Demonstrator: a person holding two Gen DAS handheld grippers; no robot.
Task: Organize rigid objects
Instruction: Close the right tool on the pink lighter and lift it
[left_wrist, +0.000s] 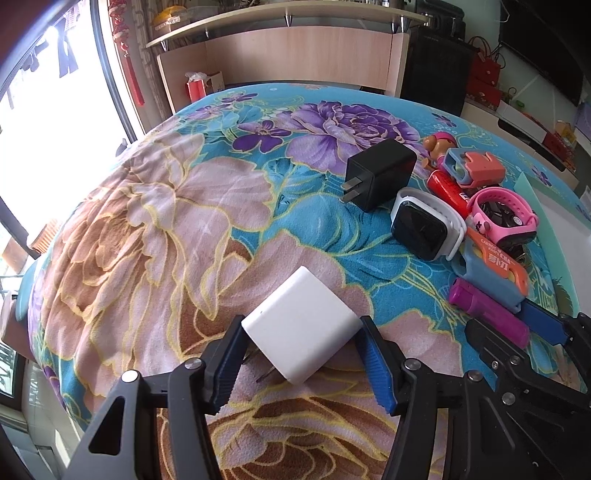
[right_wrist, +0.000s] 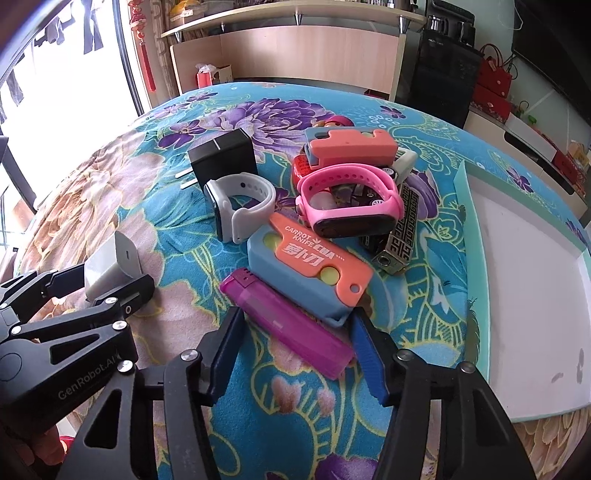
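Fingers (left_wrist: 236, 354) of the left gripper (left_wrist: 301, 363) pinch the white charger (left_wrist: 301, 325), near edge of the bed (left_wrist: 147, 221). Black charger (left_wrist: 382, 173), white watch (left_wrist: 424, 225) and pink watch (left_wrist: 502, 214) sit clustered toward the right edge.

Right gripper (right_wrist: 293, 354) is spread around the purple lighter (right_wrist: 288, 325), apparently not clamped. White tray (right_wrist: 524, 295) at the right edge looks empty; sorting seems barely started.

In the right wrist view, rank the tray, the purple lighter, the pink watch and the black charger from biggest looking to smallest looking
1. Tray, clearly largest.
2. Purple lighter, though it lies nearest the camera.
3. Pink watch.
4. Black charger, close to the watch and farther back, so their order is unsure.
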